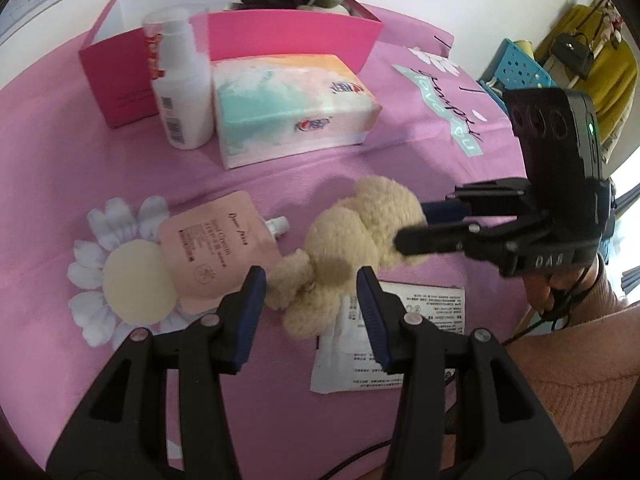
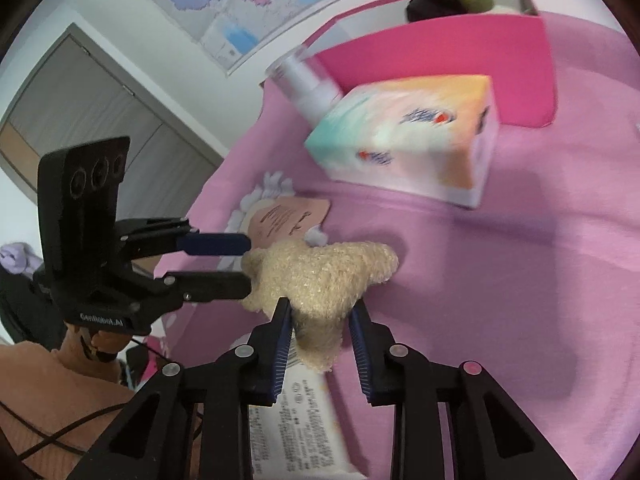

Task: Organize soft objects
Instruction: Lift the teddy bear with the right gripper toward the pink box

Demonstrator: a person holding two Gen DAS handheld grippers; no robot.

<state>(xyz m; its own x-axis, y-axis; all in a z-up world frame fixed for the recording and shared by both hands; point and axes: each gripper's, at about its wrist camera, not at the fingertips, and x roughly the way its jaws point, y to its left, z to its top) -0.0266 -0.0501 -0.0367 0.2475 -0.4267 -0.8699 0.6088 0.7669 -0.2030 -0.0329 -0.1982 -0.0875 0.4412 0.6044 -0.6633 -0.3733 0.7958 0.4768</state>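
Cream, nubbly fleece plush toy [image 1: 344,248] at table centre on smooth pink cloth [image 1: 400,160], atop a flat white printed sachet [image 1: 400,344]. Left gripper [image 1: 311,312] spread around its 6 o'clock end; right gripper [image 2: 320,340] spread, bracketing its 3 o'clock lobe.

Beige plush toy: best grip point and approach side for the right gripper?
Grip the plush toy at the narrow lobe pointing toward the right gripper, coming in low along the pink cloth from that near side. That lobe already sits between its open fingers and is slim enough to pinch. The left gripper flanks the opposite end, so the far side is crowded.
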